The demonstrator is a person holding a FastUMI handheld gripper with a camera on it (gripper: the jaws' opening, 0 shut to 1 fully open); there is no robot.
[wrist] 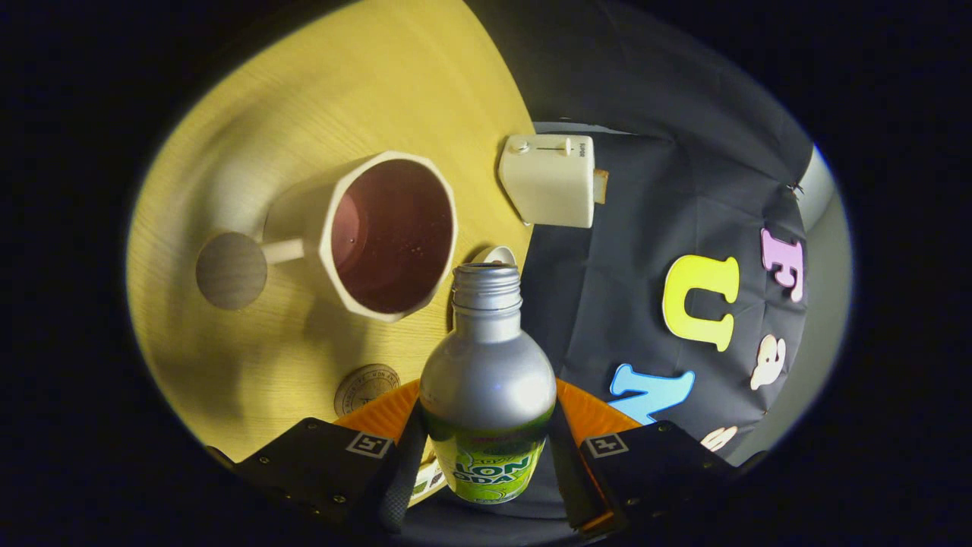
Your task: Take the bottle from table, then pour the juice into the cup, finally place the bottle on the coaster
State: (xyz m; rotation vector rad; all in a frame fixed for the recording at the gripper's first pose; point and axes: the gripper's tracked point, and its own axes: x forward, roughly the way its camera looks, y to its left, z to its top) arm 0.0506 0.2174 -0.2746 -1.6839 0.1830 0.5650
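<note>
Silver bottle (487,384) clamped between the tongs (486,463), mouth near cup (387,235) rim, table edge alongside.

**Room and obstacles around the held bottle**

The gripper (486,463) has both fingers pressed on the bottle (487,380), so the gap between them is fully taken. At 12 o'clock, just beyond the open bottle mouth, a small white object (497,254) sits close. At 11 o'clock the wide cup (383,235) stands near the bottle's neck, its handle reaching toward a round dark disc (231,270) at 10 o'clock. At 1 o'clock a white toaster (548,181) blocks the table (250,365) edge. A round coaster (366,387) lies at 9 o'clock, just beside the left finger. Bare tabletop is open between coaster and disc, and beyond the cup.
</note>
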